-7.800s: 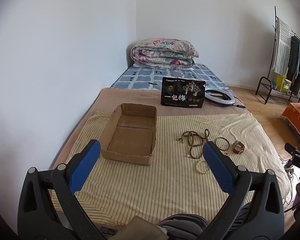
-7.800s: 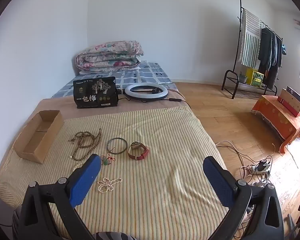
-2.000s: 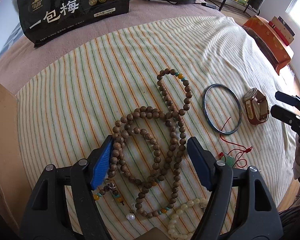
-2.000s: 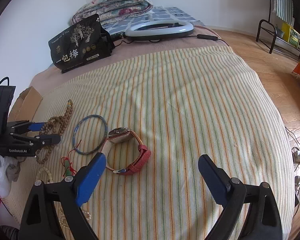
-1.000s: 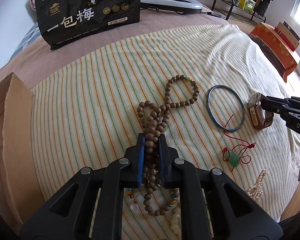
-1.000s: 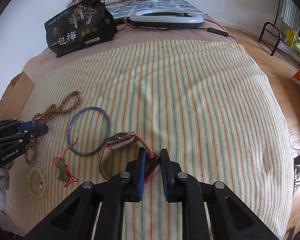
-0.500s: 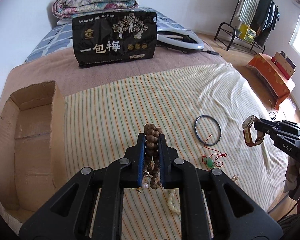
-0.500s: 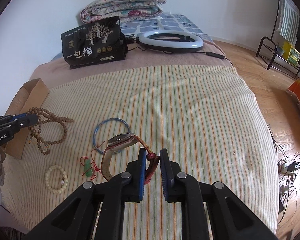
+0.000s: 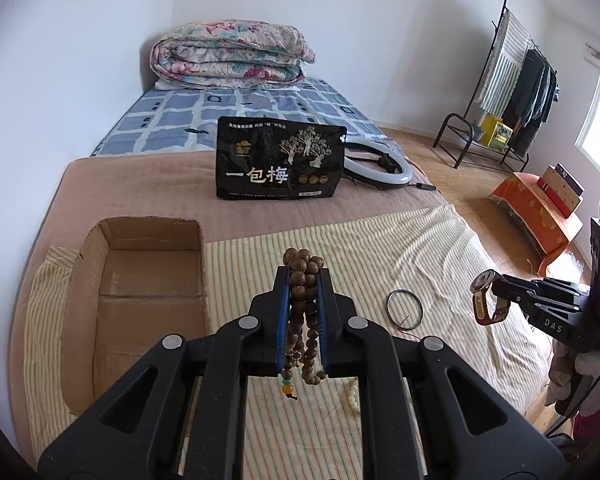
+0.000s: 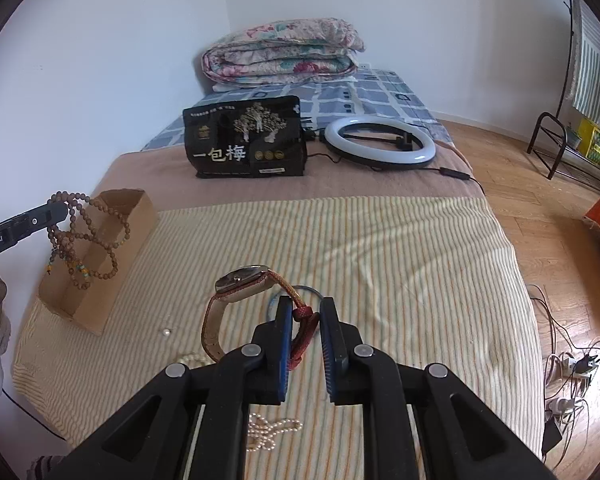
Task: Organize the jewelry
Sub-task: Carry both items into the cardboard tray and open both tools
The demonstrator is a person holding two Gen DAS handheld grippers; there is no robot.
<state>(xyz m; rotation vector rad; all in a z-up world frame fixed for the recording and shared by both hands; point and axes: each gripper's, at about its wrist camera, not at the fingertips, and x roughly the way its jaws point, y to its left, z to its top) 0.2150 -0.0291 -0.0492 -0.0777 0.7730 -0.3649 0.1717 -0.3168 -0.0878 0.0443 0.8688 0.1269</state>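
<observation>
both grippers are now lifted off the striped blanket (image 10: 380, 248) since a second ago, the left gripper (image 9: 303, 280) pinching the wooden bead necklace (image 9: 302, 308) and the right gripper (image 10: 304, 312) clamping the watch (image 10: 240, 280) by its red strap. the cardboard box (image 9: 148, 280) is sitting at the blanket's left edge, its long axis running toward the headboard. it is lying just left of and below the dangling beads, so the left hand is nearer, while the right is hovering well apart over the blanket's middle.
</observation>
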